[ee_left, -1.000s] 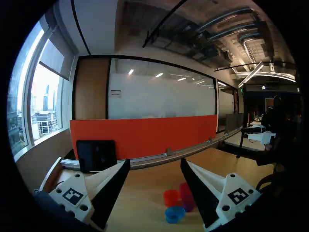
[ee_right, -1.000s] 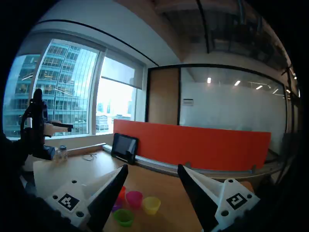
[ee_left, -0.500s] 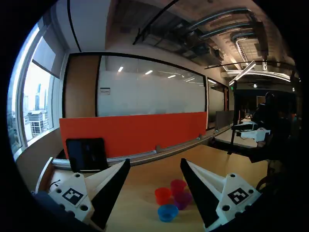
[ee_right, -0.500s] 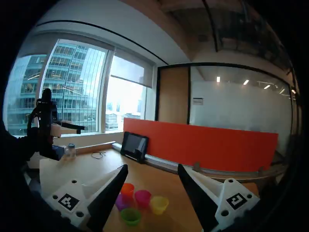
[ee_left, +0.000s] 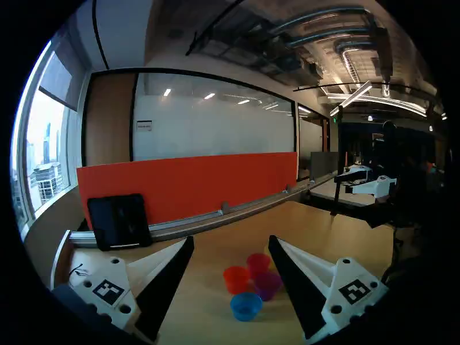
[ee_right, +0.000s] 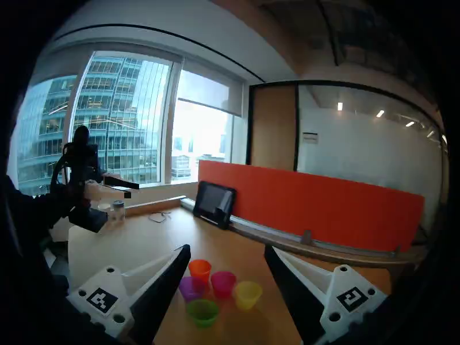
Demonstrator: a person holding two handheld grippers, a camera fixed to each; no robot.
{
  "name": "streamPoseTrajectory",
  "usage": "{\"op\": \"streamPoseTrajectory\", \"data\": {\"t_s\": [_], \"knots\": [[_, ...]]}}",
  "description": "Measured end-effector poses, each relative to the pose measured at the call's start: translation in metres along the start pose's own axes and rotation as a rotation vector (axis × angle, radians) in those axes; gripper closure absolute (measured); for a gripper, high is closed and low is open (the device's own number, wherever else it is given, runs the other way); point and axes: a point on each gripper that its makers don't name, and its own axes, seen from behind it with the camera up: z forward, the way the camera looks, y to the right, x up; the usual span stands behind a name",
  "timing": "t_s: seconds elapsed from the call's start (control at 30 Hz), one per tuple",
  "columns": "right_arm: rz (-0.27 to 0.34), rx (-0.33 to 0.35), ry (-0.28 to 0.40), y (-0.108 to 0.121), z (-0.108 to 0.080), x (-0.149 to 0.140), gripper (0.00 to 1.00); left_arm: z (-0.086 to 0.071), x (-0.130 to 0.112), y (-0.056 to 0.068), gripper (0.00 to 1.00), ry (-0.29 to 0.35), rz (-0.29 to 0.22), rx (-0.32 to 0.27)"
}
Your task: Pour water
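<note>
While the left gripper (ee_left: 230, 238) hangs above the wooden counter (ee_left: 333, 230) with its 2 fingers spread wide and nothing between them, the right gripper (ee_right: 226, 247) hangs the same way, spread and empty. By my reckoning no pouring has begun.

The cups sit low on the counter in a tight huddle. In the left gripper view I count 4: an orange cup (ee_left: 236, 279), a magenta cup (ee_left: 258, 263), a purple cup (ee_left: 267, 284) and a blue cup (ee_left: 246, 305). In the right gripper view a yellow cup (ee_right: 248, 294) and a green cup (ee_right: 203, 312) sit in the same cluster. Several look as if they touch. I cannot tell which, if any, holds water. A small lidded jar (ee_right: 118, 210) stands well apart near the window, its contents too small to make out.

The trouble I would expect comes from that crowding. The cups look light, so a finger lowered beside 1 could nudge or tip its neighbours, and a hard squeeze might buckle a thin wall and slop water out. Any spill would spread over bare wood, with a tablet (ee_right: 214, 201) propped against the orange divider (ee_right: 322, 204) not far behind.

As for writing, each finger carries a black-and-white square marker (ee_left: 109, 292), a pattern with no words. A small sign (ee_left: 145, 125) on the glass wall is too tiny to read, and I see no brand.
</note>
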Motion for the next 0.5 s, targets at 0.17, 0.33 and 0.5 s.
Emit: {"op": "streamPoseTrajectory", "data": {"t_s": [0.17,0.33,0.5], "knots": [[-0.002,0.024,-0.028,-0.001,0.003,-0.010,0.01,0.006,-0.013,0.001,0.03,-0.026,-0.004,-0.013],[-0.020,0.042,-0.054,-0.002,0.006,-0.025,0.01,0.011,-0.025,0.004,0.04,-0.046,0.006,-0.027],[-0.019,0.063,-0.073,-0.005,0.010,-0.039,0.01,0.016,-0.038,0.007,0.04,-0.060,0.015,-0.044]]}}
